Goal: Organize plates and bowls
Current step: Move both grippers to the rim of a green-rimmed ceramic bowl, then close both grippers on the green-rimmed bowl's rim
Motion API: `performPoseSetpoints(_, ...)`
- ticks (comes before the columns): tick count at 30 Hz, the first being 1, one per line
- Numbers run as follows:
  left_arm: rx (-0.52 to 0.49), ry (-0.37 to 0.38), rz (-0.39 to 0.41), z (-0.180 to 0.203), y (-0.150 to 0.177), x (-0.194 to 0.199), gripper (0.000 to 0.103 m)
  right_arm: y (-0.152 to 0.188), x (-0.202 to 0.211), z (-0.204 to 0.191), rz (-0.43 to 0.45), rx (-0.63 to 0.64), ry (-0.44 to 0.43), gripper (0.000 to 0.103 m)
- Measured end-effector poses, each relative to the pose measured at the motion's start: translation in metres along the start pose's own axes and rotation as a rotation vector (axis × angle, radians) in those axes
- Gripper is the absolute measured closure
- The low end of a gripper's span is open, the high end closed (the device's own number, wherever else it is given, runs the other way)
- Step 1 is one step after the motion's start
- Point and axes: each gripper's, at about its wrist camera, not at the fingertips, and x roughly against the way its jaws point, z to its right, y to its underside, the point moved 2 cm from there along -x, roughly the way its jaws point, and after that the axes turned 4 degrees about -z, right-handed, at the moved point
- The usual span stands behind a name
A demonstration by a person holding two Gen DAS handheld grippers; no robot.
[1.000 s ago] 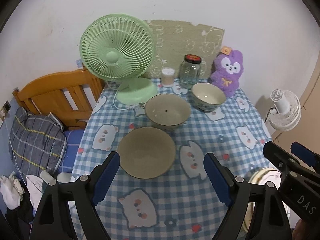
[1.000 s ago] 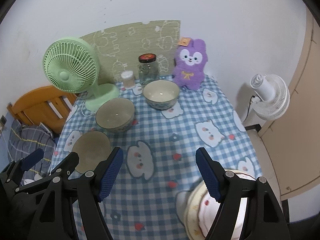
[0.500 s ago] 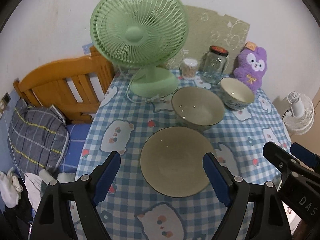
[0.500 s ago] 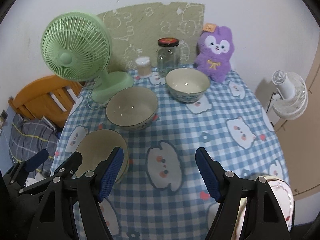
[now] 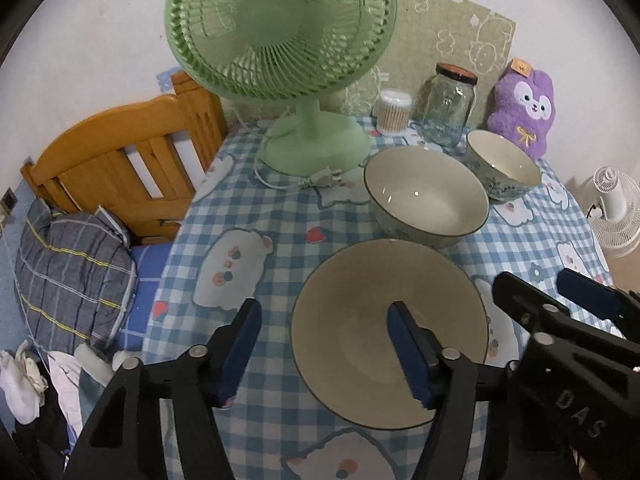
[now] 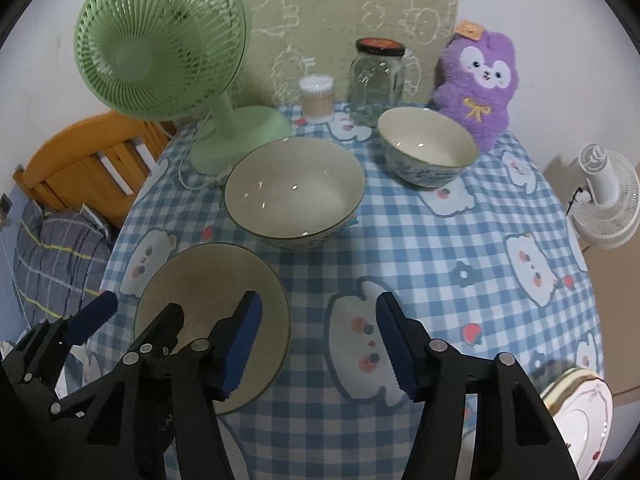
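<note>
A shallow beige plate (image 5: 360,300) (image 6: 208,280) lies near the front of the checked tablecloth (image 6: 460,240). My left gripper (image 5: 324,356) straddles its left rim, one finger over the inside and one outside. My right gripper (image 6: 318,346) straddles its right rim the same way. Both pairs of jaws are closing, and the pads do not press the plate. Each gripper shows in the other's view: the right gripper (image 5: 556,296), the left gripper (image 6: 128,316). Behind the plate stand a large bowl (image 5: 426,196) (image 6: 294,192) and a smaller patterned bowl (image 5: 502,168) (image 6: 428,152).
A green fan (image 5: 280,28) (image 6: 160,36), a swab tub (image 6: 318,94), a glass jar (image 6: 376,80) and a purple plush (image 6: 478,80) line the back. White plates (image 6: 580,412) sit at the front right corner. A wooden headboard (image 5: 120,160) is left, a white floor fan (image 6: 604,196) right.
Both grippers have come down and forward onto the beige plate, left and right of it. Both pairs of jaws have narrowed around its rims.
</note>
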Motion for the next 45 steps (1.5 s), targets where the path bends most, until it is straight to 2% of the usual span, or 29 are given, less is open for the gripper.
performPoseSetpoints(5, 0.012, 0.009, -0.029, -0.003, 0.0, -0.015, 0.048, -0.002, -0.017, -0.007, -0.022, -0.007, -0.011, 0.045)
performPoseSetpoints(7, 0.015, 0.01, -0.041, -0.005, 0.0, -0.021, 0.053, -0.002, -0.023, -0.01, -0.034, -0.009, -0.018, 0.052)
performPoseSetpoints(14, 0.016, 0.022, -0.072, -0.007, 0.002, -0.034, 0.064, -0.003, -0.038, -0.017, -0.06, 0.007, -0.026, 0.066)
performPoseSetpoints(17, 0.018, 0.024, -0.084, -0.007, 0.002, -0.037, 0.071, -0.004, -0.041, -0.018, -0.068, 0.003, -0.032, 0.072)
performPoseSetpoints(20, 0.018, 0.006, -0.08, -0.007, 0.001, -0.039, 0.079, -0.004, -0.045, -0.019, -0.078, 0.002, -0.026, 0.082)
performPoseSetpoints(25, 0.01, -0.021, -0.082, -0.009, 0.001, -0.04, 0.089, -0.003, -0.048, -0.022, -0.086, -0.003, -0.026, 0.085)
performPoseSetpoints(39, 0.0, -0.02, -0.111, -0.01, 0.003, -0.037, 0.089, 0.002, -0.037, -0.021, -0.078, -0.012, -0.017, 0.085)
performPoseSetpoints(45, 0.001, -0.022, -0.095, -0.005, 0.008, -0.024, 0.089, 0.007, -0.021, -0.015, -0.064, -0.023, -0.014, 0.085)
